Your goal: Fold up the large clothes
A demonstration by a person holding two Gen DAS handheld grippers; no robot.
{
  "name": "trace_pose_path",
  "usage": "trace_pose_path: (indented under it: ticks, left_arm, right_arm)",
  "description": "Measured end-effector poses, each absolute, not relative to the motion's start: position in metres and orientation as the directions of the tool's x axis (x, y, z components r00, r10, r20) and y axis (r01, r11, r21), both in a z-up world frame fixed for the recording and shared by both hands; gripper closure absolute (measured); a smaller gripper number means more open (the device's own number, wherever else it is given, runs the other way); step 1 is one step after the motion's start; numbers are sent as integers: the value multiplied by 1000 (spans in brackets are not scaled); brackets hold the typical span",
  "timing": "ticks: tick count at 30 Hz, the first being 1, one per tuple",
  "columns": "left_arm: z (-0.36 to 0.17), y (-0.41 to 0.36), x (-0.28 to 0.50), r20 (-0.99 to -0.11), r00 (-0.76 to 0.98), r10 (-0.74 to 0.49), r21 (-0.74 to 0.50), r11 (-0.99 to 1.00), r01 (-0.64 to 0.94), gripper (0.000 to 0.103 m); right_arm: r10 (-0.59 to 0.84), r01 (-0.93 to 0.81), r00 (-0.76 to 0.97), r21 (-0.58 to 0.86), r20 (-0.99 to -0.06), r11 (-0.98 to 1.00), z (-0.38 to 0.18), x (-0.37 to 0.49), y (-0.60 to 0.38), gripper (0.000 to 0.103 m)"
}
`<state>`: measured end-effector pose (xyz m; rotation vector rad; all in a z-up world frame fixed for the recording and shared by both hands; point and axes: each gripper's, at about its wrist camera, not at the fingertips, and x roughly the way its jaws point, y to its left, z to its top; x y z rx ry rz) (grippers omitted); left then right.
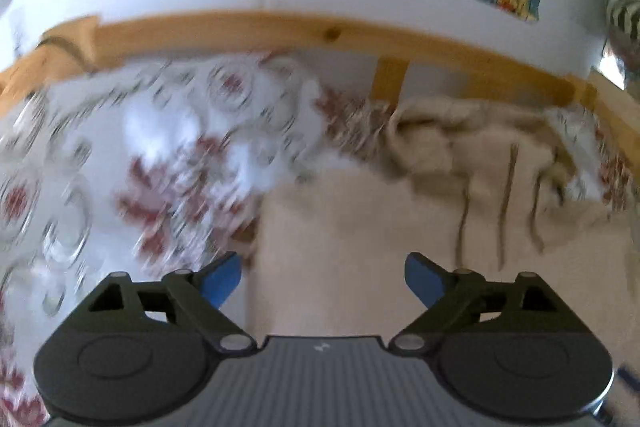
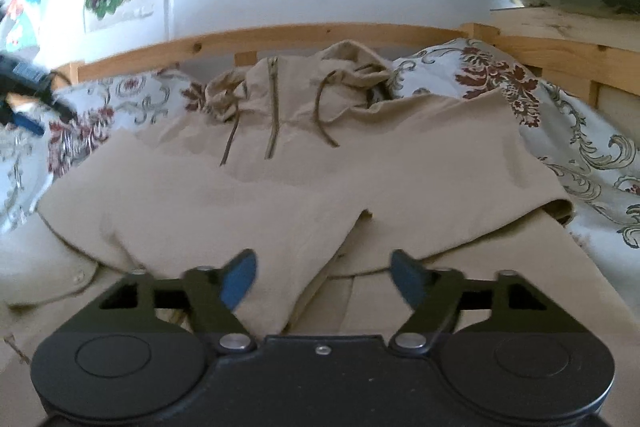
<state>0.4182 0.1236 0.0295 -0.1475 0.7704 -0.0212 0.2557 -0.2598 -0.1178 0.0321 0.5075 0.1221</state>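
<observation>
The bed (image 2: 592, 163), with its flowered cover and pale wooden rail along the white wall, carries everything here. Spread across its middle lies the beige hooded jacket (image 2: 304, 187), the hood bunched up against the rail on the bed's far side and the hem toward the cameras.

Both sleeves appear folded in over the jacket's front, their cuffs crossing just short of the hem, so the sleeve fold looks finished and I judge this a pause between folds. The next move probably calls for both grippers to take either the hem corners or the shoulders and bring one end over the other, halving the length; the cloth looks stiffish and should hold a crease, though the loose sleeves may slide if lifted unevenly.

The jacket is plain tan cloth with a short zip (image 2: 273, 115) down from the neck and two darker drawcords (image 2: 326, 107) trailing on the chest on either side of it.

The right gripper (image 2: 323, 279) hangs above the crossed cuffs, near the jacket's hem, its blue fingers (image 2: 240, 281) spread apart with nothing pinched. The left gripper (image 1: 323, 281) sits over the jacket's left edge, where beige meets the flowered cover; its view is smeared by motion, yet its fingers also stand wide and empty.
</observation>
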Motion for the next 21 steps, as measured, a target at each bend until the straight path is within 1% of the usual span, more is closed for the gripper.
trace_pose_path:
  ticks: [2,4,6,8,10,14,16,17,20,21]
  left_arm:
    - [38,107,440,-679,730,-84,-152,988,-28,10]
    - [37,88,463,-663,745,-74,-137,990,-23,8]
    - [30,70,488,-644,764,-47,-95,995,-19,7]
    - [18,54,508,-629,777,-26,-74,997,-26,5]
    - [8,47,520,-602,798,-27,-109,993,-49,2]
    - [-10,43,549,-565,825,-17,-218,967,-129,2]
    - [-16,44,564,-547,836,-35,-269,954,-136,2]
    - [-19,44,572,-537,843,-29,-282,948,-147,3]
    - [-29,46,593,-516,856,4,-293,939,-181,16]
    - [-33,46,599,-512,859,6,-296,937,-183,22]
  right_arm:
    - [112,-94,870,62,-480,994,-116,258,-263,17]
    - [98,-76,877,66,-471,995,-113,258,-267,11]
    - [91,-62,880,77,-467,995,-112,258,-271,3]
    - [90,-52,878,93,-471,994,-111,259,-275,2]
    - [86,-44,879,100,-468,994,-108,260,-277,2]
    - [53,-21,894,77,-444,997,-103,264,-278,1]
    - [33,4,898,84,-439,996,-102,268,-281,1]
    - [25,15,901,88,-434,996,-102,270,-283,1]
    - [-6,43,912,79,-410,996,-90,274,-291,3]
    - [-28,57,918,63,-395,996,-83,275,-294,4]
